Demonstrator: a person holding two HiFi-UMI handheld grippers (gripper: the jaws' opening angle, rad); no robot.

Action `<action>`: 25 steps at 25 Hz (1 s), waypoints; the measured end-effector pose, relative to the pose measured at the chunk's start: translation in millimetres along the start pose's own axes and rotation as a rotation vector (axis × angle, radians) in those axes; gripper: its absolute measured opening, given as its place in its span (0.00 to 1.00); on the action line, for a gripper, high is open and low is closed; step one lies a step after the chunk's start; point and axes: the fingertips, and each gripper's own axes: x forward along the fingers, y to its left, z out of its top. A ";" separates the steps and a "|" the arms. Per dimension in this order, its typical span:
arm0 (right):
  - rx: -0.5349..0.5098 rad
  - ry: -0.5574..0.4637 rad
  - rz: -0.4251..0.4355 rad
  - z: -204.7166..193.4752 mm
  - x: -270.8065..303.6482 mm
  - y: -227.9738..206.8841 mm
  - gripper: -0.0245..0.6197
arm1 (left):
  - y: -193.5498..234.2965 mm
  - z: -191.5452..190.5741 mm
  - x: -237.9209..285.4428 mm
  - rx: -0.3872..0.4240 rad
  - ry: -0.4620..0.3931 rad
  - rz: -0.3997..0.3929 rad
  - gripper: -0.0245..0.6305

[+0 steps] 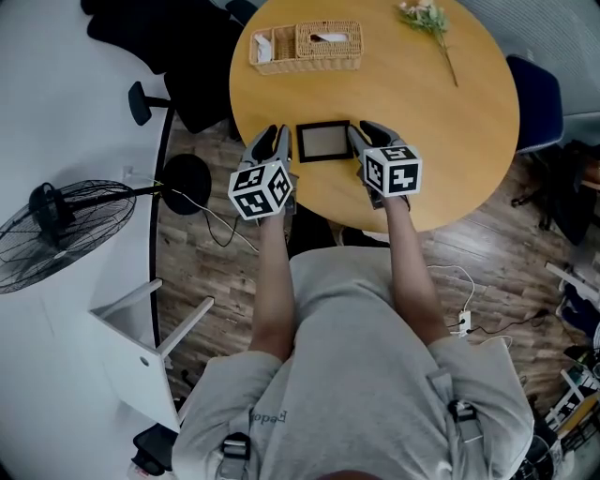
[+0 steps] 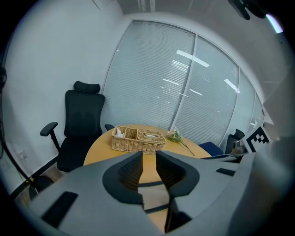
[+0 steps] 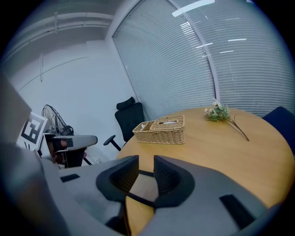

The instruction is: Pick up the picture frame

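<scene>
A small dark-rimmed picture frame [image 1: 323, 141] with a beige panel lies flat on the round wooden table [image 1: 441, 122], near its front edge. My left gripper [image 1: 279, 142] sits at the frame's left side and my right gripper [image 1: 360, 137] at its right side. In the left gripper view the jaws [image 2: 148, 159] stand apart, with the frame [image 2: 154, 197] showing low in the gap between them. The right gripper [image 3: 146, 167] also has a gap between its pads, and the frame [image 3: 143, 189] shows below it. Neither pair of pads presses on anything.
A wicker basket [image 1: 307, 47] with a tissue box stands at the table's far side, and a flower sprig [image 1: 428, 23] lies at the far right. A black office chair [image 1: 183, 56] stands to the left, a blue chair [image 1: 534, 103] to the right, and a floor fan [image 1: 56, 234] at the lower left.
</scene>
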 end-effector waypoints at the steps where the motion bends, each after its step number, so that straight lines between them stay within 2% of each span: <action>1: 0.006 0.009 -0.003 -4.6 2.3 -0.6 0.20 | 0.9 -3.9 2.0 -0.003 0.010 -0.003 0.20; 12: 0.074 0.148 -0.029 -61.3 34.4 -12.4 0.22 | 12.4 -39.5 34.0 -0.012 0.125 -0.032 0.22; 25: 0.129 0.219 -0.088 -82.7 64.0 -26.9 0.23 | 34.0 -78.2 76.3 -0.016 0.262 -0.050 0.22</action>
